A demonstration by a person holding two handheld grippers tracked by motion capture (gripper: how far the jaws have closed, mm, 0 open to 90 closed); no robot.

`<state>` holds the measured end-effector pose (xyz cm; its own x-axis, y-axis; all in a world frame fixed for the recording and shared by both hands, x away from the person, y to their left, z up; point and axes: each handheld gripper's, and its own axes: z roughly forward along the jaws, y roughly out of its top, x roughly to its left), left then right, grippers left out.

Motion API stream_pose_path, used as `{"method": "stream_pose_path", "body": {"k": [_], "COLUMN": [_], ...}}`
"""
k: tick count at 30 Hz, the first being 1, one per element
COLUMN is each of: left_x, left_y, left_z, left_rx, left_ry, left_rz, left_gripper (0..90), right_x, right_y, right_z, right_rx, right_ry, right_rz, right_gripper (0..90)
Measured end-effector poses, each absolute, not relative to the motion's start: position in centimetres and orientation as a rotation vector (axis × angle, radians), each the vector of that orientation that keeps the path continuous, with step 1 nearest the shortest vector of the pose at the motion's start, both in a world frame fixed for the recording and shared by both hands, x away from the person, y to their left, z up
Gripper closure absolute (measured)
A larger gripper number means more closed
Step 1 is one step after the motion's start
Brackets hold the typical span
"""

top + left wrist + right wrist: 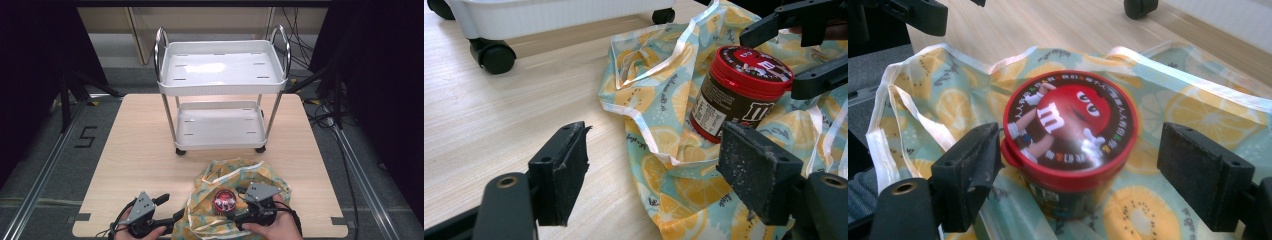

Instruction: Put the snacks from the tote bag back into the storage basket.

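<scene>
red-lidded jar [1070, 135] on fruit-print bag [1193, 107]

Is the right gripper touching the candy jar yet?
Apart. The right gripper view shows the right gripper open, with bag fabric visible between each pad and the candy jar.

Glossy plastic jar [1070, 145], cloth bag [250, 175].
</scene>
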<state>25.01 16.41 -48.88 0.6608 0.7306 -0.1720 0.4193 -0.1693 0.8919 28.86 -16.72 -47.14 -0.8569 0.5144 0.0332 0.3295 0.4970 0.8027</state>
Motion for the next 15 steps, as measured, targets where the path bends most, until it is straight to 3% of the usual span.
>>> {"method": "stream_pose_path", "body": {"k": [15], "left_x": [25.0], "left_y": [16.3], "left_z": [-49.1], "left_rx": [1.796], "left_ry": [0.938], "left_rz": [0.349], "left_gripper": [27.2], "right_x": [29.9], "right_y": [-15.0], "right_z": [-48.0], "right_rx": [0.692], "right_ry": [2.562], "right_rz": [1.256], "right_gripper": [18.9]}}
